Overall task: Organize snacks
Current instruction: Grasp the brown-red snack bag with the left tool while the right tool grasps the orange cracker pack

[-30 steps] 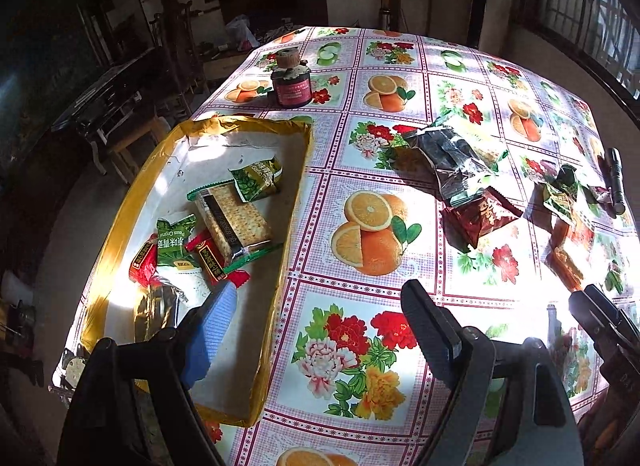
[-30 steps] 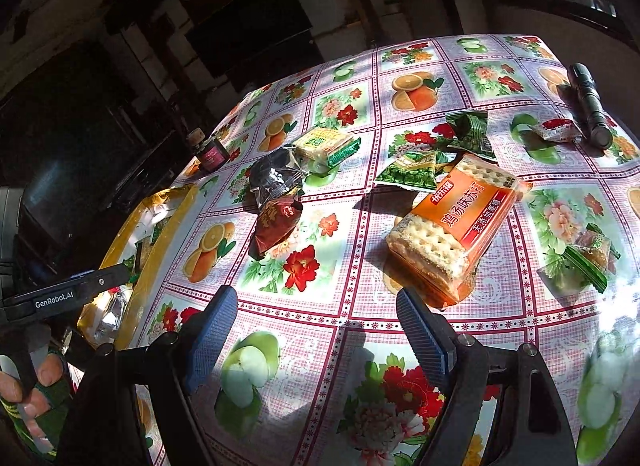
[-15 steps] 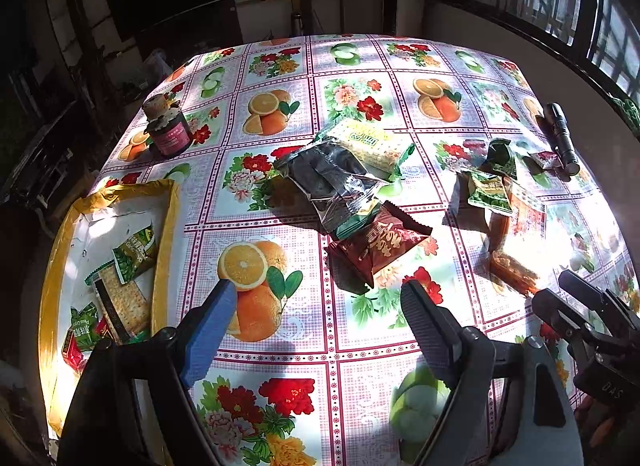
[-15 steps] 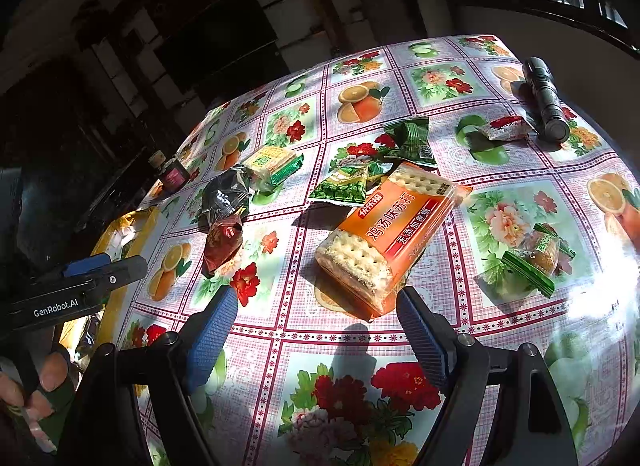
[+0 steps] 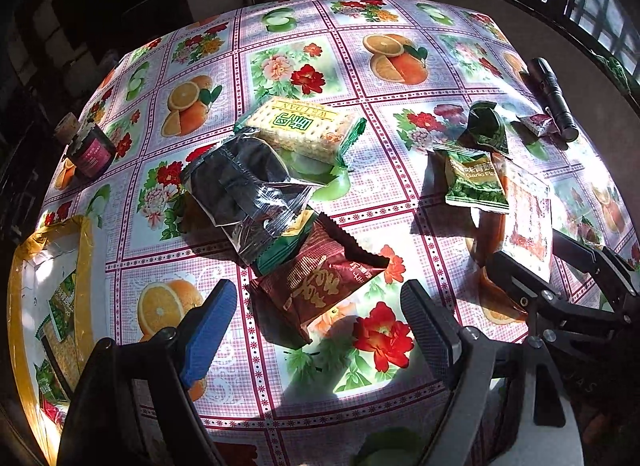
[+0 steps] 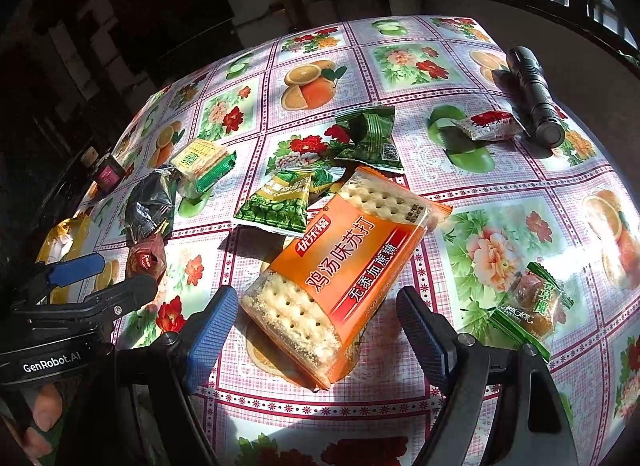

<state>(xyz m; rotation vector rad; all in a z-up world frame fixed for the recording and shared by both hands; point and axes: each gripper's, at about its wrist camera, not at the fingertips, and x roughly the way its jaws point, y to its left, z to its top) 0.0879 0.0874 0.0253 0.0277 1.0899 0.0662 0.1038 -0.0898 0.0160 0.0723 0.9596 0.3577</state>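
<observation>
My left gripper [image 5: 318, 298] hangs open over a maroon snack packet [image 5: 320, 290], which lies between and just ahead of its fingers. Behind it lie a black foil packet [image 5: 244, 189] and a green-wrapped cracker pack [image 5: 304, 129]. My right gripper [image 6: 317, 294] is open, its fingers on either side of the near end of an orange cracker pack [image 6: 344, 266]; I cannot tell whether they touch it. A yellow-rimmed box [image 5: 86, 242] at the far left holds several snacks.
A green pea packet [image 6: 280, 205], a dark green packet [image 6: 368, 133], a small red-and-white candy [image 6: 492, 123] and a green-wrapped cake [image 6: 532, 306] lie around the orange pack. A black flashlight [image 6: 532, 93] lies at the far right, a dark jar [image 5: 90, 151] at the left. A flowered cloth covers the table.
My left gripper has swung right, from over the yellow-rimmed box to over the maroon packet. My right gripper has come in closer to the orange cracker pack. Both stayed open.
</observation>
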